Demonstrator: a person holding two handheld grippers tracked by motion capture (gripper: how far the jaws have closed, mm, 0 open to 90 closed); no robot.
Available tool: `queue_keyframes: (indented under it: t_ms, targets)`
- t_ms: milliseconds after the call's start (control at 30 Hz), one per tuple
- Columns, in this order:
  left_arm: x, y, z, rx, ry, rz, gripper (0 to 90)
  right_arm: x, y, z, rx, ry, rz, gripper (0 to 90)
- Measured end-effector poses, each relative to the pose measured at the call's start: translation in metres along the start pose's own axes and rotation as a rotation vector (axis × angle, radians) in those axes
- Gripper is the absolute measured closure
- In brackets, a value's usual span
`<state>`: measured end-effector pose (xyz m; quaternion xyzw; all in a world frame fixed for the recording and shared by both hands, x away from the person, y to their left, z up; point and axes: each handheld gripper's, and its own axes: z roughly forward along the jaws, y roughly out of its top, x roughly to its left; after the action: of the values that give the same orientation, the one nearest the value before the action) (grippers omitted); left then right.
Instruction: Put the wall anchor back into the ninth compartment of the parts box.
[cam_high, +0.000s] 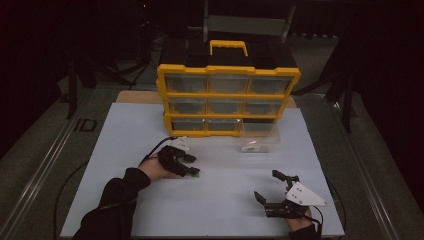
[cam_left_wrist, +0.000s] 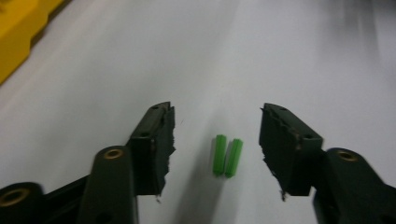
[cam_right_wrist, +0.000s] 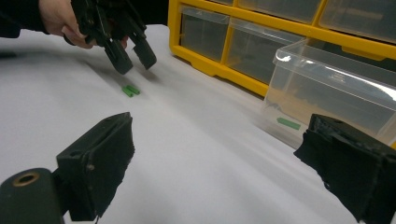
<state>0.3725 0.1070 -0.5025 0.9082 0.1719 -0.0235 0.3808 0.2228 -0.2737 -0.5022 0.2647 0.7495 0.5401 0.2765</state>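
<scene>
Two small green plastic plugs (cam_left_wrist: 227, 156) lie side by side on the white table, and my left gripper (cam_left_wrist: 215, 140) hovers open just above them, a jaw on each side. In the high view that left gripper (cam_high: 194, 166) is left of centre with the green plugs (cam_high: 196, 173) at its tips. From the right gripper view the plugs (cam_right_wrist: 130, 90) lie under the left gripper (cam_right_wrist: 135, 58). My right gripper (cam_high: 266, 185) stands open near the front right edge, holding nothing. A clear drawer (cam_high: 258, 137) pulled out of the yellow organiser (cam_high: 228, 97) holds another green plug (cam_right_wrist: 288, 123).
The yellow drawer organiser with a handle stands at the back centre of the white board (cam_high: 150, 210). Its bottom-right slot is empty, and the clear drawer (cam_right_wrist: 336, 93) sits on the table in front of it. Dark surroundings border the table.
</scene>
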Motion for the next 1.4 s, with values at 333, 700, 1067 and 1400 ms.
queue_keyframes:
  t_ms: [333, 700, 1067, 1400]
  targets:
    - [0.007, -0.005, 0.010, 0.039, -0.031, -0.025, 65.7, 0.000, -0.001, 0.000, 0.008, 0.000, 0.000, 8.6]
    - [0.005, -0.003, 0.015, 0.072, -0.024, 0.006, 75.7, 0.000, 0.000, 0.000, 0.007, -0.001, -0.001, 8.6]
    - [0.003, 0.003, 0.016, 0.104, 0.002, 0.053, 85.7, 0.000, 0.000, 0.000, 0.004, -0.002, 0.000, 8.6]
    - [0.005, 0.028, -0.003, 0.101, -0.003, 0.071, 85.7, 0.000, 0.000, 0.000, 0.003, -0.002, 0.004, 8.6]
